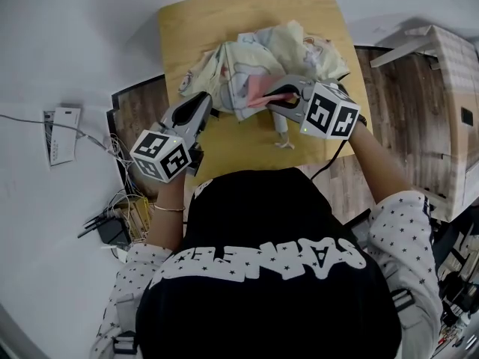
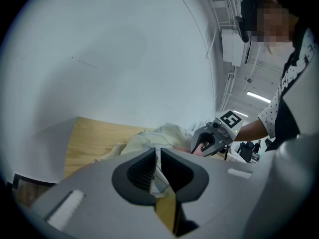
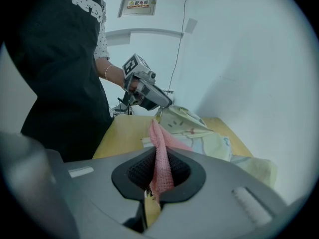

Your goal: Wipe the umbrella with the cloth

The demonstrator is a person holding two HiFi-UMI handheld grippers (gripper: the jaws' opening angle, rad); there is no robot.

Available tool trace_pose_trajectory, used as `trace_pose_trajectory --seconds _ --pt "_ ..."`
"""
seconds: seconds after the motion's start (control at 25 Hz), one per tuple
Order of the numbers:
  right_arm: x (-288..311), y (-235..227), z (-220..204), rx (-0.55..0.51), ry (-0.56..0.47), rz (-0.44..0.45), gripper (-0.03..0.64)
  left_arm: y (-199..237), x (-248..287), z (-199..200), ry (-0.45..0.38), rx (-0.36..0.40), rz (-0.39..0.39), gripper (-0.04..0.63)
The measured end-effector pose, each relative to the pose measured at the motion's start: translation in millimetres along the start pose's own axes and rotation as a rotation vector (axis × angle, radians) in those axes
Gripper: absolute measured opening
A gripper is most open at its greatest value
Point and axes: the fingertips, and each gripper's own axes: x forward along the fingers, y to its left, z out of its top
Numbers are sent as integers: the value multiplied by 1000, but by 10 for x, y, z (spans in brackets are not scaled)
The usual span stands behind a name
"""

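- Wooden table (image 1: 187,21), head view: cream patterned umbrella (image 1: 262,62) lies crumpled at its middle, long axis unreadable. Left gripper (image 1: 212,105) and right gripper (image 1: 271,96) both reach it.
- Left gripper view: jaws pressed together on a thin umbrella fold.
- Right gripper view: jaws pinch the pink cloth (image 3: 160,148), which lies against the umbrella fabric.

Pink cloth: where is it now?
The pink cloth is clamped in the jaws of the right gripper, right of centre in the head view, trailing onto the pale printed umbrella on the wooden table.
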Motion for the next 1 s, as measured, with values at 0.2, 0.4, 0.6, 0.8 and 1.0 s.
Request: trace_pose_trajectory --seconds 0.2,0.4,0.6,0.8,1.0 --pt "8 97 24 40 -24 0 32 -27 -38 -1 -11 14 -4 14" --pt "-189 -45 219 202 -189 -113 32 -121 -110 107 -36 56 -6 31" --pt "-583 -396 409 370 -395 -302 32 -192 -116 266 -73 67 -21 31" --pt "-953 -579 566 487 -564 -416 32 -271 -82 399 -93 96 -37 31" --pt "-1083 -591 581 547 -636 -420 31 -338 -36 501 -118 79 -61 2"
